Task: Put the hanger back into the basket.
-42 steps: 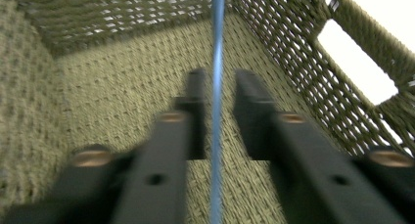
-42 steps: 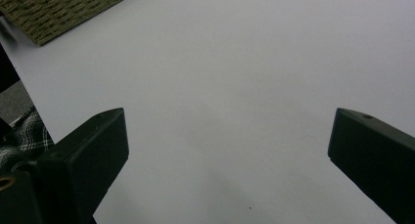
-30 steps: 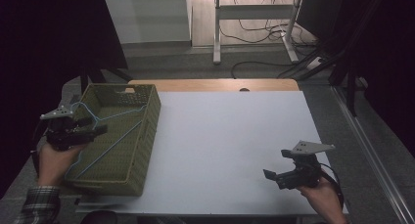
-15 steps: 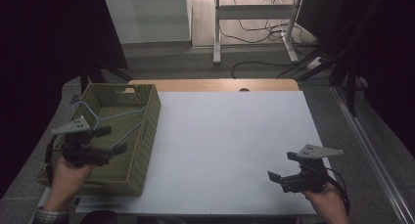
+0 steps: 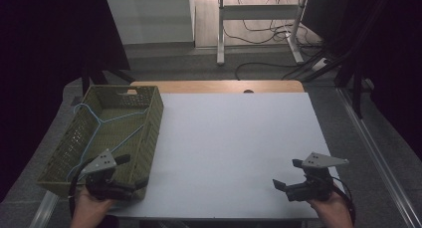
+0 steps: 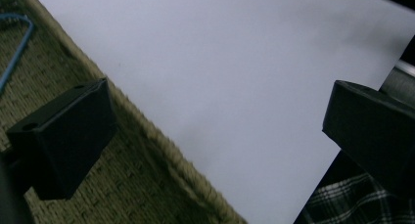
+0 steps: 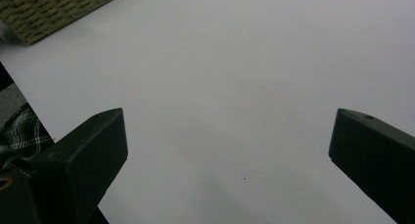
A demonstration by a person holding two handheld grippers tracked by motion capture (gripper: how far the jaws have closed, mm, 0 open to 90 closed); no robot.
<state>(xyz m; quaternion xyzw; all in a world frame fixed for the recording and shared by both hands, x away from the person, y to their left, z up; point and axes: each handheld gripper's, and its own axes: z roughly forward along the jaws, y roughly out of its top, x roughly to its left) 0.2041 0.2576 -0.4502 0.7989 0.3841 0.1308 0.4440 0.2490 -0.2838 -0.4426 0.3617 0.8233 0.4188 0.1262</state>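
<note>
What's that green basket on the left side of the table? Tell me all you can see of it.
The olive-green woven rectangular basket sits upright at the white table's left edge, long side running away from the person. Its walls are open lattice, with a handle slot in the far end. Light blue wire hangers lie inside. The left gripper, jaws open, is at its near right corner.

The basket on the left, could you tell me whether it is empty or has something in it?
Not empty. The basket holds a blue wire hanger, lying flat on its bottom in the high view; nothing else shows inside.
</note>
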